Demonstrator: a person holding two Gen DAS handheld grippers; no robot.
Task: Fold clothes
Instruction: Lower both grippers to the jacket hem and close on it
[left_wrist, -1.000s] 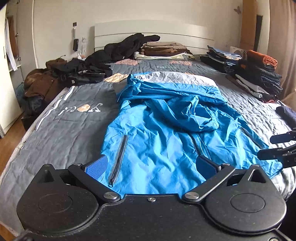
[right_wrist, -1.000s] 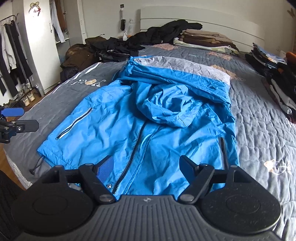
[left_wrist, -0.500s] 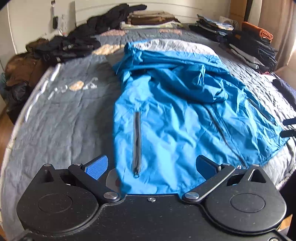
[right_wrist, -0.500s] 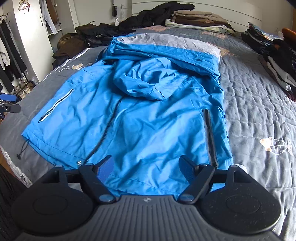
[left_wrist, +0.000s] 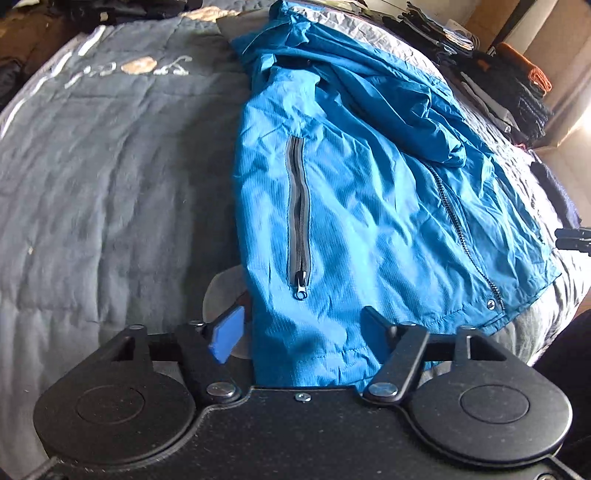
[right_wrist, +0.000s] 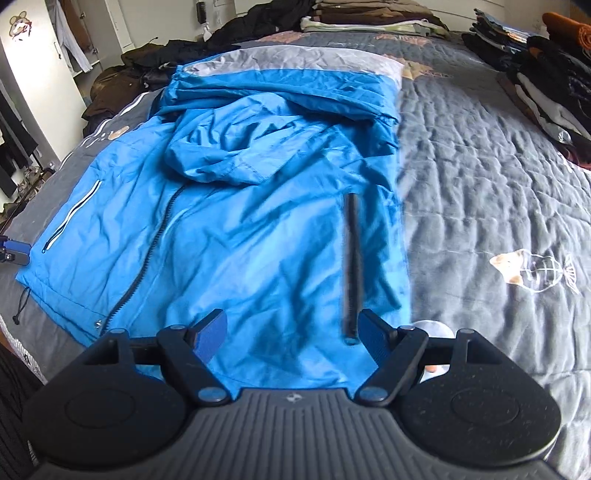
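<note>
A bright blue hooded jacket lies front-up on the bed, zip closed, hood folded down over the chest. My left gripper hangs low over the jacket's near left hem corner. Its jaws are closing, the hem edge lies between them, and the blue pads do not press on the cloth. My right gripper stands open over the near right part of the hem of the jacket, next to the dark pocket zip. Each gripper shows at the edge of the other's view: right gripper, left gripper.
A grey quilt with cat and fish prints covers the bed. Stacks of folded clothes line its right side, and dark garments are heaped by the headboard. A wardrobe with hanging clothes stands at the left.
Both grippers have dropped and tilted down toward the jacket's near hem, which now fills the views. The left jaws have narrowed around the hem corner. The right jaws keep their width.
</note>
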